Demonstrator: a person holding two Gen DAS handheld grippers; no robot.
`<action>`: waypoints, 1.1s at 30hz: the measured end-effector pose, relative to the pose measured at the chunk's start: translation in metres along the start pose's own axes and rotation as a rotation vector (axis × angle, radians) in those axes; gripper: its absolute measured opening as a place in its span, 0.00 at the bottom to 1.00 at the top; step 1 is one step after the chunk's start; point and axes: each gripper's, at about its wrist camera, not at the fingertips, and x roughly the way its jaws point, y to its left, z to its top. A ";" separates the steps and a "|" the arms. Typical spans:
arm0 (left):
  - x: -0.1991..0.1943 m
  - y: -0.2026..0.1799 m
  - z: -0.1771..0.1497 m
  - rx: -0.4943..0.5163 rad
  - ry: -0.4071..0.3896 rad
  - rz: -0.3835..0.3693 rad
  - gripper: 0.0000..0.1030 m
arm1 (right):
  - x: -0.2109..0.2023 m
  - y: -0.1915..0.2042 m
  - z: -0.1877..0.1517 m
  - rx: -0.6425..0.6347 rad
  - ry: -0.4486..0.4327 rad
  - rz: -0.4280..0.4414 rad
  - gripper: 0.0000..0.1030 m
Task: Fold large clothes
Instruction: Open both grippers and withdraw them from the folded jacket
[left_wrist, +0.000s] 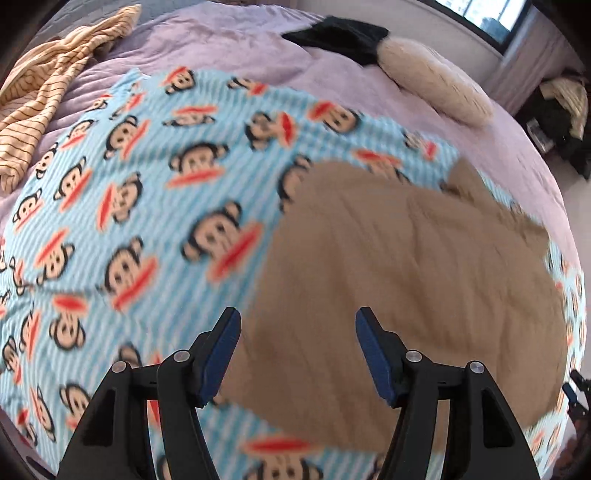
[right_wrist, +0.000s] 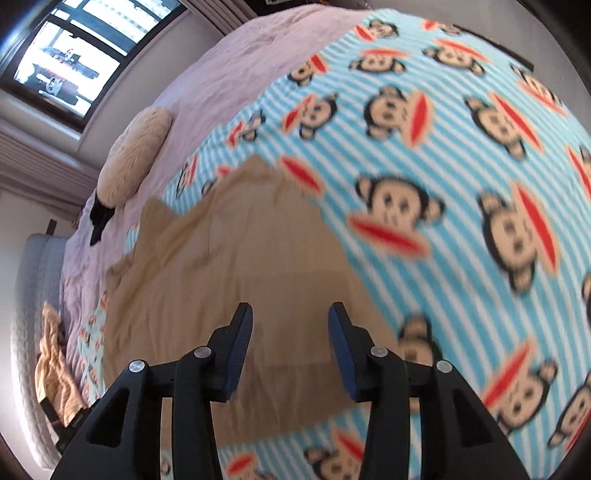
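Right, both of my grippers hang over the bed, tilted steeply down at the cloth:

Left gripper (left_wrist: 297, 350): my jaws stand wide apart with nothing between them; the blue pads (left_wrist: 218, 354) are bare and hover above the tan cloth, not touching it

Right gripper (right_wrist: 290, 349): my jaws are parted here too and grip nothing, with only the tan cloth showing in the gap below them

Tan garment (left_wrist: 406, 266): it lies flat on the monkey blanket, folded into a broad block with fairly straight sides; a few soft creases run across it, and at its far end a couple of pointed corners (right_wrist: 255, 162) stick out past the main shape

Monkey blanket (left_wrist: 147, 192): pale blue and white stripes printed with cartoon monkey faces; it is spread over the bed and shows on every side of the tan garment

Lilac bedcover (left_wrist: 229, 44): it lies under the blanket and reaches to the far edge of the bed

Cream cushion (left_wrist: 436, 81): it rests on the lilac bedcover beyond the blanket, touching a dark piece of clothing (left_wrist: 340, 37)

Striped beige garment (left_wrist: 48, 81): it is crumpled on the bedcover at the far left corner (well apart from the tan one)

Window (right_wrist: 62, 59): it is bright, set in the wall beyond the cushion
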 end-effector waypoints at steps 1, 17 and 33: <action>-0.001 -0.003 -0.006 0.002 0.008 -0.001 0.64 | -0.002 -0.004 -0.010 0.007 0.016 0.008 0.45; -0.027 -0.048 -0.092 0.045 0.053 0.001 0.98 | 0.002 -0.035 -0.069 0.049 0.150 0.070 0.64; -0.011 -0.039 -0.117 0.097 0.109 -0.035 0.99 | 0.017 -0.007 -0.112 0.038 0.190 0.129 0.85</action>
